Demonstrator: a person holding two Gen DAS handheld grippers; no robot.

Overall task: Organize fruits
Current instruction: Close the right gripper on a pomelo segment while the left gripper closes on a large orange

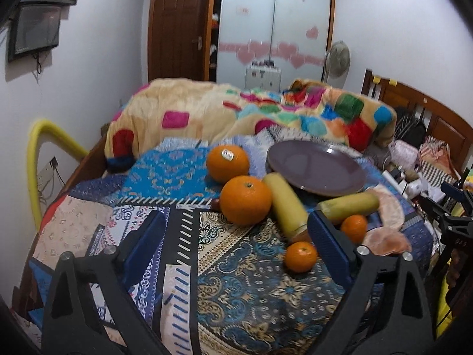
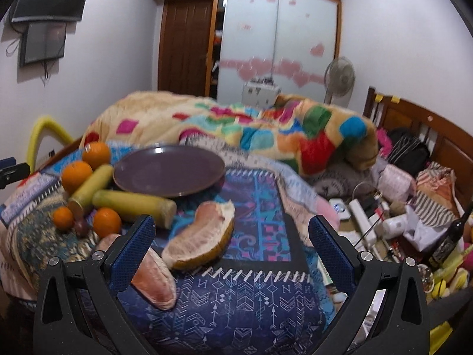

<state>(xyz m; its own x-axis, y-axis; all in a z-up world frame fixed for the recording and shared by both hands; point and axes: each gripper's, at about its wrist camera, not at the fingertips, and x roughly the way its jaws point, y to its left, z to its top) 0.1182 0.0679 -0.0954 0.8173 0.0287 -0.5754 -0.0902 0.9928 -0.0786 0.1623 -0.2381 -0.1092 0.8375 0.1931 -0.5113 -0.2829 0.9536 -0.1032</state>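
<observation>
Patterned bedspread (image 1: 251, 290) lies directly under the left gripper (image 1: 236, 242), jaws apart, nothing between them. Ahead of its right finger: small tangerines (image 1: 300, 256), two large oranges (image 1: 245, 199), yellow-green stalk sections (image 1: 288, 207), purple plate (image 1: 316, 167) beyond. Right gripper (image 2: 232, 247) also spread wide, empty; a pomelo segment (image 2: 204, 236) sits just ahead between its fingers, another peeled piece (image 2: 153, 278) beside the left finger.

text: none legible | sticker (image 1: 227, 154) on orange (image 1: 227, 164): too blurred to read
</observation>
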